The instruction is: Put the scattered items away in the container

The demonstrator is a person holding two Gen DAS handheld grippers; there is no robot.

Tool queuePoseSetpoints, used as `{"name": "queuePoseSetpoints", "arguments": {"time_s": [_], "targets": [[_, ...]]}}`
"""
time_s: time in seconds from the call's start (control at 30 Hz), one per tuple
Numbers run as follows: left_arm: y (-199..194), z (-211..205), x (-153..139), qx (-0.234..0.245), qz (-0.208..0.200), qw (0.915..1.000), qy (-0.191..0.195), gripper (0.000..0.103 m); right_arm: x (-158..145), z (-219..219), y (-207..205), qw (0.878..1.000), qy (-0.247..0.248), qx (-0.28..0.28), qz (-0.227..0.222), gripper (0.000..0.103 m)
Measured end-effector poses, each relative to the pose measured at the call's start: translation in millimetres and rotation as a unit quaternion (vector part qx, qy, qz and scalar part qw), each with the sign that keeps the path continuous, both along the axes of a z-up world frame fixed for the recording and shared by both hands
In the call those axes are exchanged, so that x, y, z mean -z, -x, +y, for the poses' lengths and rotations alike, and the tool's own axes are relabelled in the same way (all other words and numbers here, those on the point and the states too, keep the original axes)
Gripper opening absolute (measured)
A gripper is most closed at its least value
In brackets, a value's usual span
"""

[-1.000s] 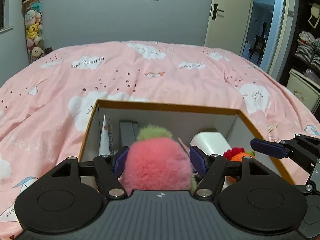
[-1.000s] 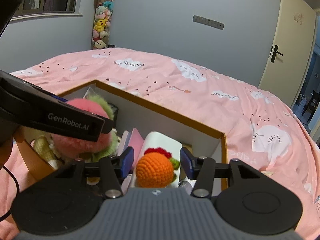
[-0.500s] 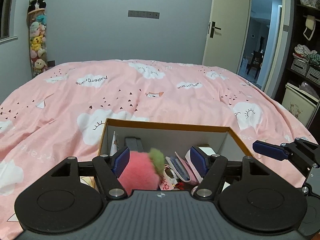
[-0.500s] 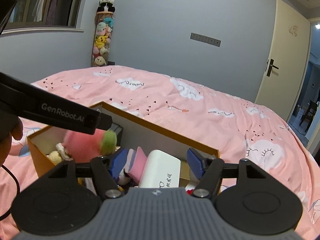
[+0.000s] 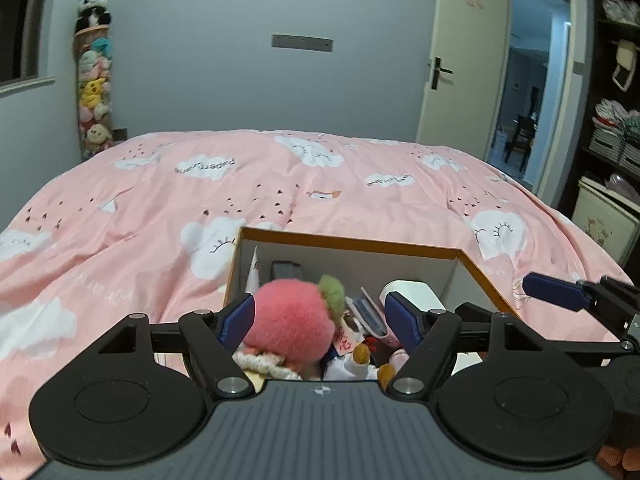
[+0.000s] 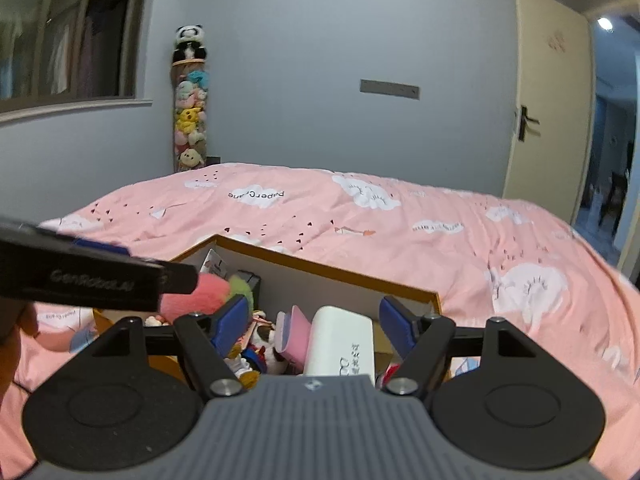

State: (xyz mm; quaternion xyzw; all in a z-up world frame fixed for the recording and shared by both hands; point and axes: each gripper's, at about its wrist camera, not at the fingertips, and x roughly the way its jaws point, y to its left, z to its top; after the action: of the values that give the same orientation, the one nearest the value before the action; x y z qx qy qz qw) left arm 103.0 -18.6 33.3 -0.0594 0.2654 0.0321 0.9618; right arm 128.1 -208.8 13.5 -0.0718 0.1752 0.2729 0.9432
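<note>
- While its jaws are opening, the left gripper [image 5: 320,318] hovers over the near end of the box [image 5: 352,242], grasping nothing; the pink plush ball [image 5: 290,322] sits in line between the blue pads but below them, inside the box against its left wall.
- With jaws also opening, the right gripper [image 6: 310,322] hangs released above the box's right half, where the white power bank [image 6: 342,346] lies beside a pink pouch [image 6: 296,332].
- Small toys and cards fill the box floor between the plush ball and the power bank; they are too jumbled to tell apart.
- Resting on the pink duvet [image 5: 280,184], the box stands near the bed's near edge.
</note>
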Motion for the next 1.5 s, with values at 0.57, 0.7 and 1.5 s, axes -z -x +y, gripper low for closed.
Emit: {"name": "queuePoseSetpoints", "arguments": {"time_s": [0.57,0.7,1.5], "targets": [[0,16,32,-0.069,0.032,0.9971,0.008,0.086,34,-1,-9,0.997,-0.018,0.045,0.062,0.075],[0,7,33,-0.066,0.038,0.9969,-0.018,0.087,39,-3,-7,0.996,-0.019,0.047,0.068,0.075],[-5,-29,38,-0.018,0.058,0.9953,-0.075,0.087,51,-20,-12,0.992,-0.05,0.064,0.101,0.077]]}}
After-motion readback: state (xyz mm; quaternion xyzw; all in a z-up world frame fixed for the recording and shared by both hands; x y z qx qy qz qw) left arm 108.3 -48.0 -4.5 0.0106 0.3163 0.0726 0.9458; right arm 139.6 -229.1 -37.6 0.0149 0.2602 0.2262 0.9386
